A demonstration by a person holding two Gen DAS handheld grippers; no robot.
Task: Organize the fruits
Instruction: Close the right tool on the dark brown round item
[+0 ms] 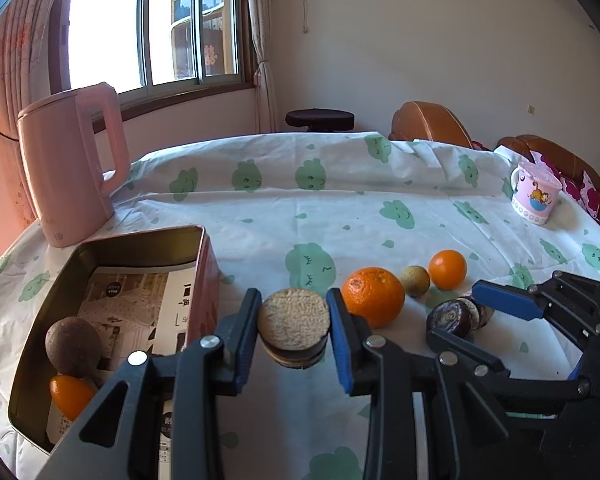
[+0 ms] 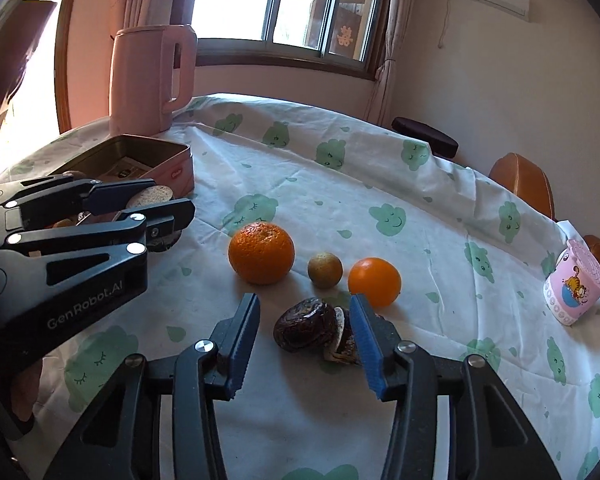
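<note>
Fruit slice [image 1: 294, 320] sits pinched in the left gripper [image 1: 294, 334]; lift it gently over the tin [image 1: 204, 248], lower left.

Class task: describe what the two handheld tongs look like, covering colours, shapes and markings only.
Both the left tongs and the right tongs have black angular linkage frames joined by round silver rivets, tipped with ribbed blue pads. White GenRobot.AI lettering marks the left tongs' side.

Small orange fruit [image 1: 71, 396] in the tin [image 1: 148, 240] half hidden behind the left gripper [image 1: 294, 330], print on the tin's paper liner [image 1: 140, 304] unreadable, tin's near corner hidden too.
</note>
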